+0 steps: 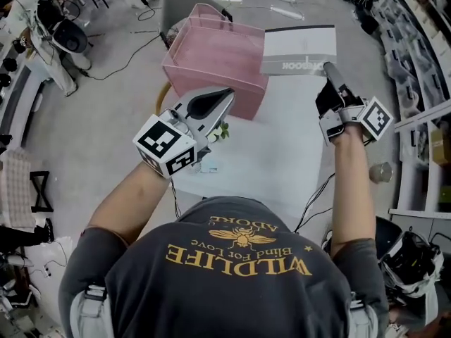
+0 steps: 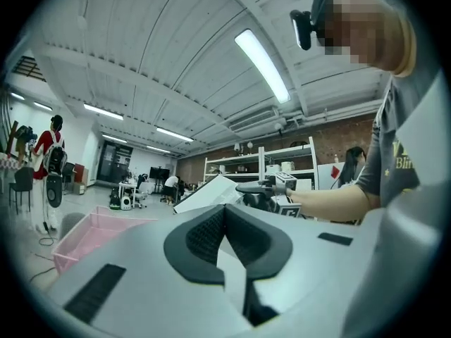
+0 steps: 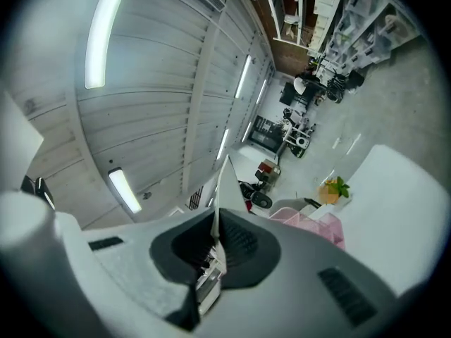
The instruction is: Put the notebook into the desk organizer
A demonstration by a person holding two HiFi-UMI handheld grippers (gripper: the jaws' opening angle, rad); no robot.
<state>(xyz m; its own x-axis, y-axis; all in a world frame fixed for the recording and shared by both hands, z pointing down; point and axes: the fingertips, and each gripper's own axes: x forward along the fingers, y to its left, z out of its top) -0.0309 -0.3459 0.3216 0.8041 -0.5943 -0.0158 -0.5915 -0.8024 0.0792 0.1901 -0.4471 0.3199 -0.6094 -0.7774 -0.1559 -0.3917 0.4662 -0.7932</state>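
From the head view, the right tongs (image 1: 331,72) are clamped on the near edge of a thin grey-and-white notebook (image 1: 299,46), holding it in the air just beside a pink translucent plastic desk organizer (image 1: 211,58). The organizer stands at the far end of the white bench (image 1: 282,153). The left tongs (image 1: 227,96) hover near the organizer's front wall.

In the left gripper view, the left tongs (image 2: 225,210) are closed with nothing between them. Beyond them are the organizer (image 2: 91,231) and the raised notebook (image 2: 211,192).

In the right gripper view, the right tongs (image 3: 215,213) pinch the notebook (image 3: 220,185), seen edge-on, with the organizer (image 3: 313,225) below.
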